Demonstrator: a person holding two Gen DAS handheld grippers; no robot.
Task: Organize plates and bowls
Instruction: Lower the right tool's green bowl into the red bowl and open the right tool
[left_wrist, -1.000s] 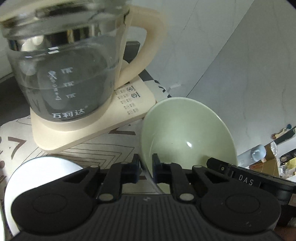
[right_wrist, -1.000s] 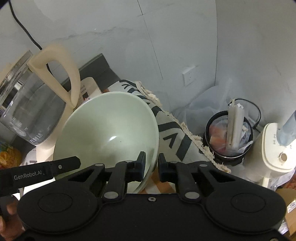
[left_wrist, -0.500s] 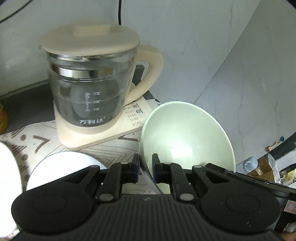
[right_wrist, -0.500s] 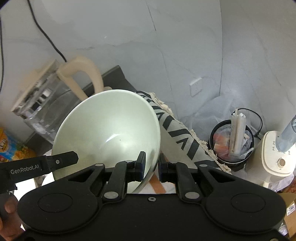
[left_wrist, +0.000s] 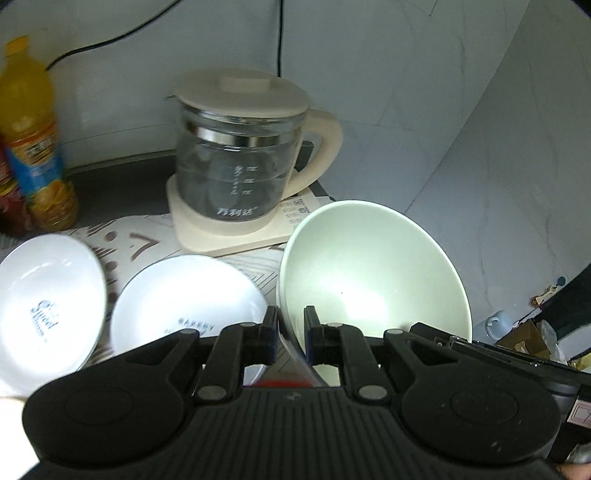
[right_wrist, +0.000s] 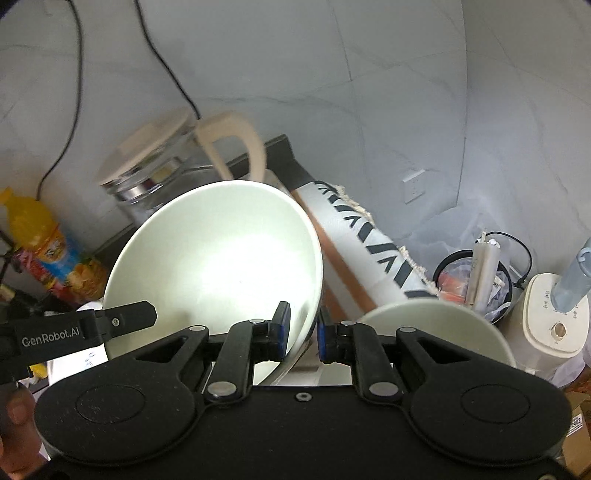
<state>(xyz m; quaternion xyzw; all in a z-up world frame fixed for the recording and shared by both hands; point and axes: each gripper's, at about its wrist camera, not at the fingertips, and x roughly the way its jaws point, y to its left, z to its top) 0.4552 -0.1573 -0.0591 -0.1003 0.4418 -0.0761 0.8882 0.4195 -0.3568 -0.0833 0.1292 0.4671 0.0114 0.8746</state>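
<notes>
Both tongs, left (left_wrist: 290, 334) and right (right_wrist: 303, 334), grip the green bowl (left_wrist: 369, 273) by opposite rims above the bench's right edge; kettle (left_wrist: 240, 166) behind, two white bowls (left_wrist: 184, 295) left.

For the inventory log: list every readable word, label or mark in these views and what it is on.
"GenRobot.AI": left gripper's arm.
"BAKERY": white bowl; smaller print below unreadable.
"Sweet", blurred: far-left white bowl.
"万利达": glass kettle; scale marks too small.
Kettle base and orange bottle labels: unreadable.

Kettle (left_wrist: 240, 162) behind two bowls (left_wrist: 184, 295), seemingly.
</notes>
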